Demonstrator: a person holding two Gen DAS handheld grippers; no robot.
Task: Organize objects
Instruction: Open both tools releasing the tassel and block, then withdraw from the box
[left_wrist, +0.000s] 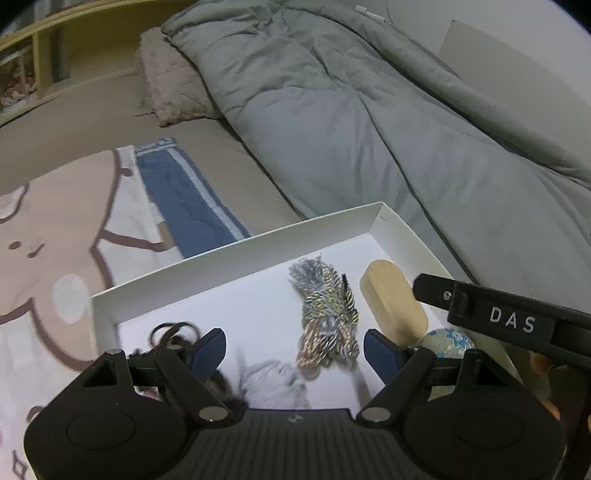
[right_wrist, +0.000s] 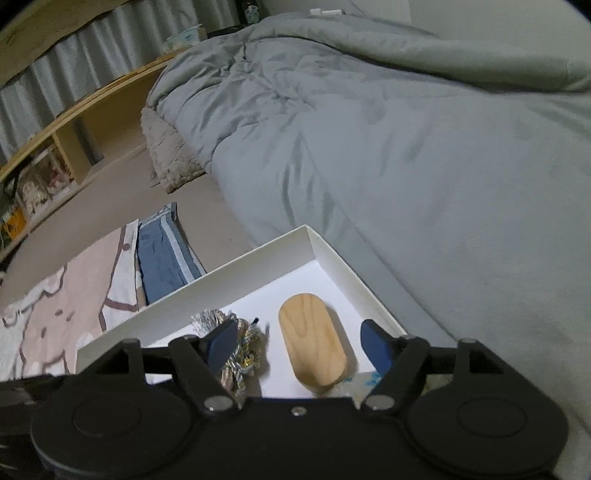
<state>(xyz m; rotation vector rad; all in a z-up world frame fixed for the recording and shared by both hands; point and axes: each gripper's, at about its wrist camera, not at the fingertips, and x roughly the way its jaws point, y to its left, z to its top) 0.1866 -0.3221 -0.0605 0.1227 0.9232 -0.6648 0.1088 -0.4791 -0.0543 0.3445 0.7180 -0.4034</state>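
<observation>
A shallow white box (left_wrist: 236, 254) (right_wrist: 229, 273) lies on the bed. Inside it are a bundle of metallic braided cord (left_wrist: 327, 317) (right_wrist: 242, 354), an oval wooden piece (left_wrist: 393, 301) (right_wrist: 314, 349), black hair ties (left_wrist: 173, 332), a grey fluffy tuft (left_wrist: 271, 382) and a round item with blue flowers (left_wrist: 448, 341). My left gripper (left_wrist: 295, 350) hangs open above the box floor, holding nothing. My right gripper (right_wrist: 299, 345) is open over the wooden piece, its pads clear of it. The right gripper's black body (left_wrist: 509, 321) shows at the right of the left wrist view.
A rumpled grey duvet (left_wrist: 351, 110) (right_wrist: 388, 147) runs along the box's right side. A blue-and-white striped cloth (left_wrist: 184, 199) and a pink cartoon-print blanket (left_wrist: 55, 240) lie to the left. A fuzzy pillow (left_wrist: 166, 81) and a wooden shelf (right_wrist: 74, 129) sit beyond.
</observation>
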